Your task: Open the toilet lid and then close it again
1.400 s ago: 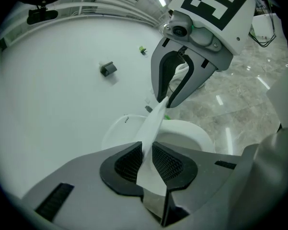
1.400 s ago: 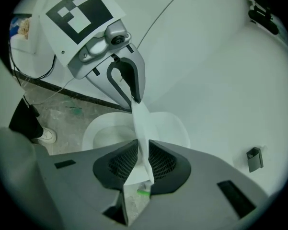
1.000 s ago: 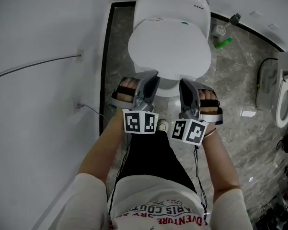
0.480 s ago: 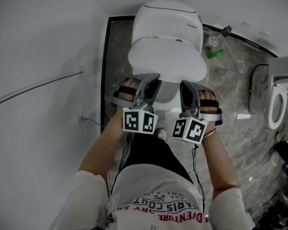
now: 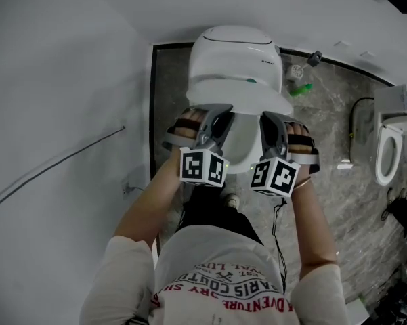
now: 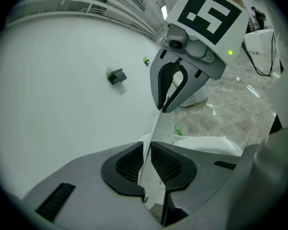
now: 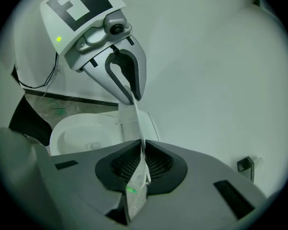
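Observation:
The white toilet lid (image 5: 240,93) is tilted up from the bowl (image 5: 238,147), hinged at the toilet's rear housing (image 5: 233,49). My left gripper (image 5: 220,119) is shut on the lid's front edge at the left. My right gripper (image 5: 269,122) is shut on the same edge at the right. In the left gripper view the thin lid edge (image 6: 155,128) runs between my left gripper's (image 6: 146,166) pads to the right gripper (image 6: 168,99) beyond. In the right gripper view the lid edge (image 7: 135,123) is pinched in my right gripper (image 7: 143,164), and the open bowl (image 7: 81,133) shows below.
A white wall (image 5: 54,80) with a cable (image 5: 54,164) stands close on the left. A green bottle (image 5: 299,89) lies on the marble floor (image 5: 325,127) behind the toilet. A second toilet (image 5: 387,147) stands at the right edge. The person's legs are under the grippers.
The lid has swung up from lying flat on the bowl to a tilt. Both grippers have risen and moved toward the toilet's back, still clamped on its front edge.

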Motion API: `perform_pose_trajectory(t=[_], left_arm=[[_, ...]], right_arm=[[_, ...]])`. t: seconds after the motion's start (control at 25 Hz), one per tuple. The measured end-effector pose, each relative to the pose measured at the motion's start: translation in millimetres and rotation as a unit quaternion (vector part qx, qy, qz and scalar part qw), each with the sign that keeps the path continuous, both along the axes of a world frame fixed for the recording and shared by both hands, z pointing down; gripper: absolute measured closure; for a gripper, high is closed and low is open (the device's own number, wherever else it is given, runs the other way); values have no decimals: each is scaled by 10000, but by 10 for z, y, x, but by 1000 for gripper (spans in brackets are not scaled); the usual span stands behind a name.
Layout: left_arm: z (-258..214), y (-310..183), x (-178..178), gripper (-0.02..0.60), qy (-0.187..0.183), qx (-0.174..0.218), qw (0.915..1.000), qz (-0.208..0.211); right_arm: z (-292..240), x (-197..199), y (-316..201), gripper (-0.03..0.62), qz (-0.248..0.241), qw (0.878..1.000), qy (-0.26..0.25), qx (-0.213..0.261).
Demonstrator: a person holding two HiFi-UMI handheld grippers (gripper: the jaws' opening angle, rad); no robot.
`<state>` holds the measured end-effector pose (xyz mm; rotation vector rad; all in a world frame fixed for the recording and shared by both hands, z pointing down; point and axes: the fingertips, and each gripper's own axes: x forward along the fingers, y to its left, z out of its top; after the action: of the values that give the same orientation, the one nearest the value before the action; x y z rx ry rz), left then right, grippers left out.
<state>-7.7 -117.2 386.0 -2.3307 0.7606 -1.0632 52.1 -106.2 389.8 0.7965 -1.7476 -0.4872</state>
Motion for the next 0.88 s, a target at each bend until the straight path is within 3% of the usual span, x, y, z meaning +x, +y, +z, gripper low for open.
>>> perform_pose_trajectory(t=[0.48, 0.88], left_arm=[[-225, -843, 96, 526, 69, -97, 9994, 326], [-239, -1437, 131, 520, 269, -194, 9994, -76]], right_arm=[[-238, 96, -861, 559, 254, 9997, -35, -42], [-260, 141, -1449, 559, 75, 9997, -224, -32]])
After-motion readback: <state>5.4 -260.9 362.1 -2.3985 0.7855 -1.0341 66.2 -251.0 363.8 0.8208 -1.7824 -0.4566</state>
